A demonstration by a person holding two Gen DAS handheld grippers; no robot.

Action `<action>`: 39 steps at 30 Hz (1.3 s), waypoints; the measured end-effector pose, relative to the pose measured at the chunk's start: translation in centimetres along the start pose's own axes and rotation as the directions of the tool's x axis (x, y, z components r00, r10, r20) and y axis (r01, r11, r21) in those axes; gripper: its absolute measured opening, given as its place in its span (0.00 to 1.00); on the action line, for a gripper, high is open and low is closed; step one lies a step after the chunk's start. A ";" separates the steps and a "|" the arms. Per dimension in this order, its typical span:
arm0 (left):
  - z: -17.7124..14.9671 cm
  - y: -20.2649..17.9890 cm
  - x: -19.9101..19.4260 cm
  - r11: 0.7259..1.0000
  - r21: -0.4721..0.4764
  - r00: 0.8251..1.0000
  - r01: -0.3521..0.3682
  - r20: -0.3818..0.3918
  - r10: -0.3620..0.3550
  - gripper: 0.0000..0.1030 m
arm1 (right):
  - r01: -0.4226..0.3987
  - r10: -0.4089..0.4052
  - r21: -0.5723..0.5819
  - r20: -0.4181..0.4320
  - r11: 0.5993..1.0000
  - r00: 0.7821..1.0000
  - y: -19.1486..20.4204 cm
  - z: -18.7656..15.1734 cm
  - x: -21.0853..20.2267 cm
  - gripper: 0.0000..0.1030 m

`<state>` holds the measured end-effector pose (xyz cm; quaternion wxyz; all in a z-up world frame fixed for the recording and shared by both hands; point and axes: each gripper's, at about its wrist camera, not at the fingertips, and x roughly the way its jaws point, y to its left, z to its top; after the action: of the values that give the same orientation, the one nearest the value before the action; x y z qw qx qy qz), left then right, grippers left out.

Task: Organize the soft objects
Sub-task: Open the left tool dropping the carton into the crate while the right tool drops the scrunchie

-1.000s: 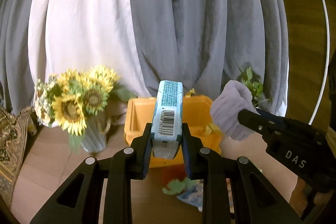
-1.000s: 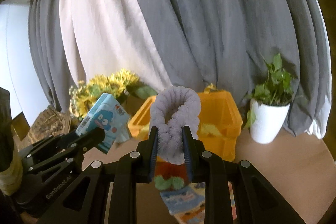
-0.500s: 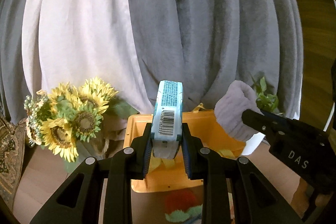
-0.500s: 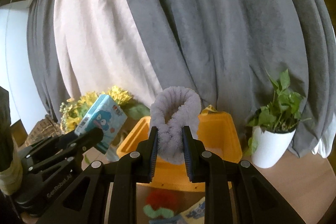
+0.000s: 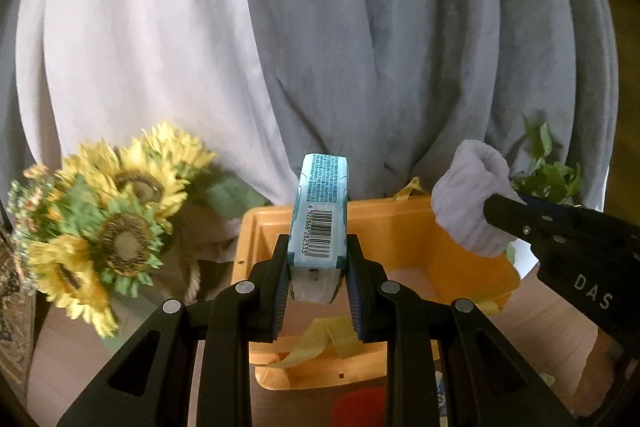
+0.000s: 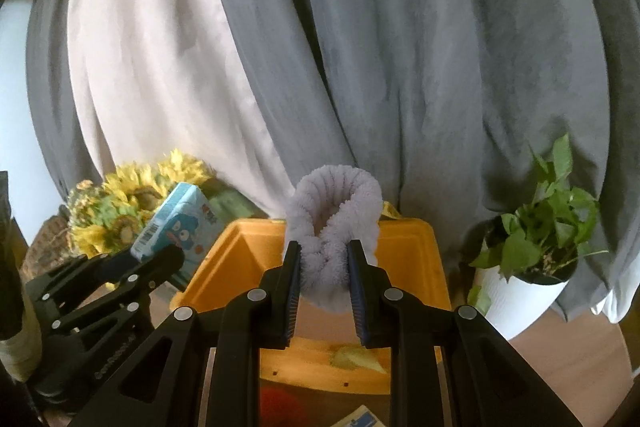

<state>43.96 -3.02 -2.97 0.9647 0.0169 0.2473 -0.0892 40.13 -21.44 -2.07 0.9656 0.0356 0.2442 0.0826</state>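
Left hand-held gripper (image 5: 318, 291) pinches a blue tissue pack (image 5: 320, 215) upright; right hand-held gripper (image 6: 324, 291) squeezes a fluffy lilac headband (image 6: 334, 223). Both hang above the open orange bin (image 5: 400, 239), apparently poised for dropping in.

A bunch of artificial sunflowers (image 5: 108, 227) stands at the left end of the wooden tabletop (image 6: 568, 359). At the right end sits a leafy green plant in a white pot (image 6: 520, 295). Behind both, along the back edge, hang grey curtains (image 6: 420, 67) with a white panel (image 5: 140, 47).
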 end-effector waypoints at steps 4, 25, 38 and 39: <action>-0.3 0.2 2.6 1.000 0.000 0.999 0.004 -0.040 -0.004 0.25 | 0.014 -0.014 0.000 -0.040 1.000 0.999 -0.4 -0.2 2.2 0.23; -0.4 0.0 7.4 0.999 0.041 0.995 -0.002 -0.103 0.007 0.52 | 0.064 -0.053 0.052 -0.184 0.997 0.981 -2.4 -2.0 8.9 0.45; 0.1 -0.6 0.3 0.999 0.002 0.999 -0.049 0.007 0.049 0.85 | 0.123 -0.121 0.023 -0.080 0.992 0.989 -1.8 -1.1 3.3 0.68; 0.2 -0.8 -0.4 0.999 0.001 0.999 -0.049 0.016 0.049 0.86 | 0.120 -0.117 0.030 -0.072 0.992 0.991 -1.8 -1.0 2.6 0.69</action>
<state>43.57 -3.71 -2.61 0.9685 0.0230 0.2392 -0.0658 42.16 -22.71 -4.37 0.9589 0.0345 0.2809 0.0222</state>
